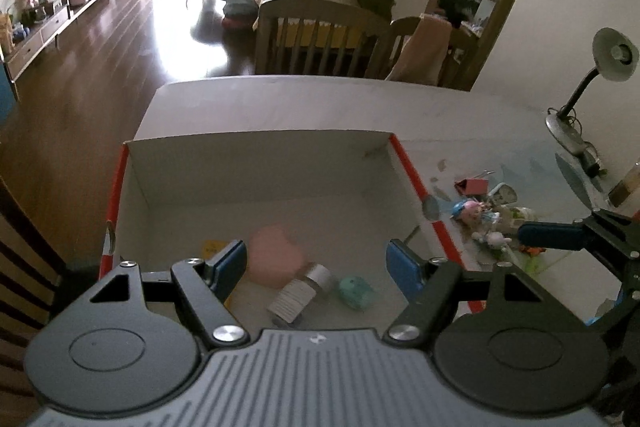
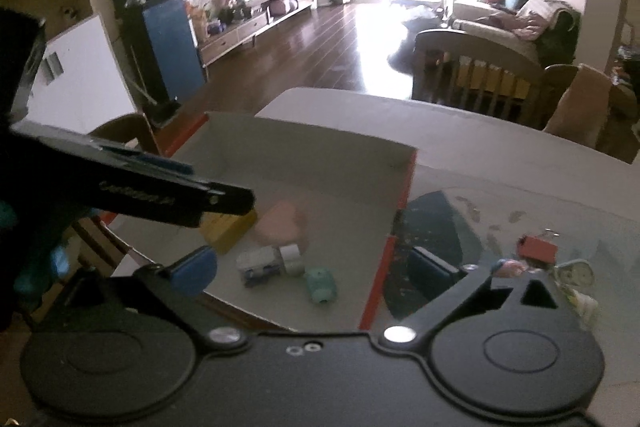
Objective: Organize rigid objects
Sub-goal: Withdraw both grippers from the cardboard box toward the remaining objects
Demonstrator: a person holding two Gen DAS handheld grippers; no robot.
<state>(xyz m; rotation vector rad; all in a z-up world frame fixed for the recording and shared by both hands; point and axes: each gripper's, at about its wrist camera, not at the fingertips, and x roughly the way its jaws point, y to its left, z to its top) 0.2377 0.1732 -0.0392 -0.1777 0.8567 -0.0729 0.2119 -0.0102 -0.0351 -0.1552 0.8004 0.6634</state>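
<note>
Pale surface (image 1: 280, 103) with rounded far corners, partly under a glossy, stained sheet on the right. Open cardboard box (image 1: 256, 167) with white inner walls and red outer edges, resting on the left part of the surface. Just beside the box's right wall, a loose cluster of small things: red binder clip (image 1: 472, 185), small clock (image 1: 505, 194), pink toy figure (image 1: 470, 209), white toy figure (image 1: 494, 238). Near the right edge, well apart from the box, the round base of a desk lamp (image 1: 568, 137).

Black tool (image 1: 316, 267), blue pads (image 1: 230, 261), silver screws
</note>
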